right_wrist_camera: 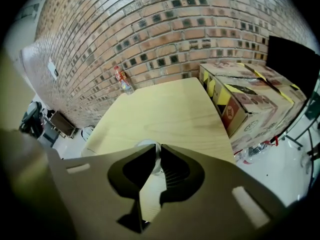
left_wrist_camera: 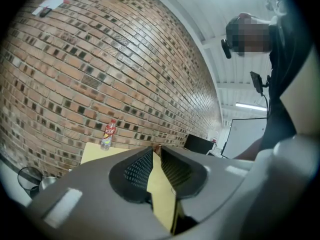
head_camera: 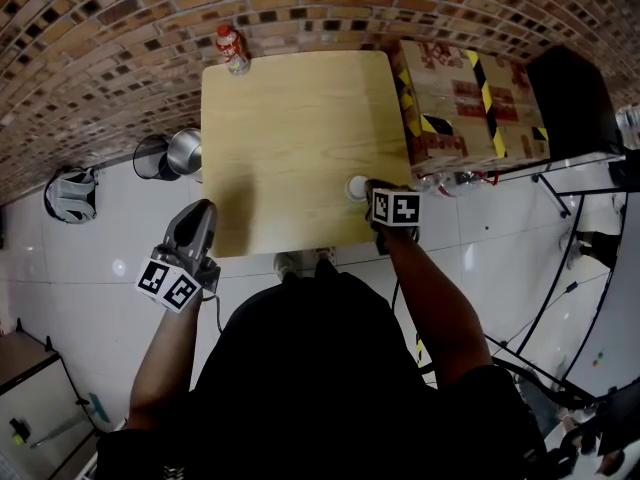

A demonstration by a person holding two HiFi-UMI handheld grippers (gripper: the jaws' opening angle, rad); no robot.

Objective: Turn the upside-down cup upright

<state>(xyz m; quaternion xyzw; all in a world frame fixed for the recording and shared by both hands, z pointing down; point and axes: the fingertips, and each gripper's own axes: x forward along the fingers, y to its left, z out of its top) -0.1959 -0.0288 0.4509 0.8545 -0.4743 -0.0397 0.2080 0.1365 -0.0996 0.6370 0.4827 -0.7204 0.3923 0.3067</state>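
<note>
Cup (head_camera: 357,187) at near-right edge of table (head_camera: 280,118), apparently not yet righted. Right gripper (right_wrist_camera: 157,149) pinching cup wall. Left gripper (left_wrist_camera: 156,149) idle, jaws slightly apart, empty. Lift and flip remaining.

This looks like a lab or test workroom rather than a home, though little of the room shows. A bare wooden table (head_camera: 290,118) stands with its far edge against a brick wall (head_camera: 120,28) on a glossy white floor (head_camera: 90,298). Off the table's right edge sit cardboard boxes (head_camera: 460,98) banded in black-and-yellow tape, with black stands and trailing cables (head_camera: 560,268) beyond. A whiteboard (left_wrist_camera: 247,131) and strip ceiling lights (left_wrist_camera: 250,105) show further back.
</note>
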